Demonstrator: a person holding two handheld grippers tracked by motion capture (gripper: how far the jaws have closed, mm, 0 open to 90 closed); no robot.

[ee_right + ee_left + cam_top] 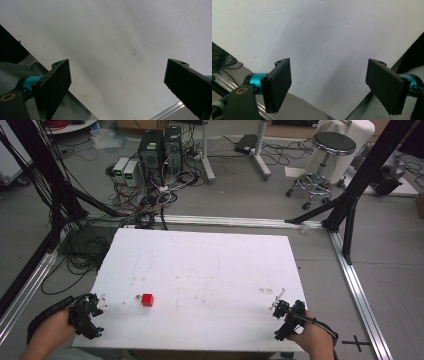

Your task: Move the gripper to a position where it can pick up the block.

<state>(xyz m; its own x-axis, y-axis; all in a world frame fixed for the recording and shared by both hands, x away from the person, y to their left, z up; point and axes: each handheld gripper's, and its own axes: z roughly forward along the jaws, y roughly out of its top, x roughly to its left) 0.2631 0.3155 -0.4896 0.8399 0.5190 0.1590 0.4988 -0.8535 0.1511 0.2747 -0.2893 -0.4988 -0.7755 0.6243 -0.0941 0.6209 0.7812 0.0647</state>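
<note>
Evidently nothing is begun: your left claw [102, 301] and right claw [276, 301] stand released and empty at the tabletop's [210, 265] near corners, red cube [147, 300] untouched.

Honestly there's no readable text anywhere in these shots: no labels, brand names or numbers come through. The closest thing to a sign is a black cross mark [356, 341] taped or drawn on the floor [395, 270] off the near right corner of the desk [200, 270]. The computer towers [161, 149] at the back are too small and blurry to make out any badge.
</note>
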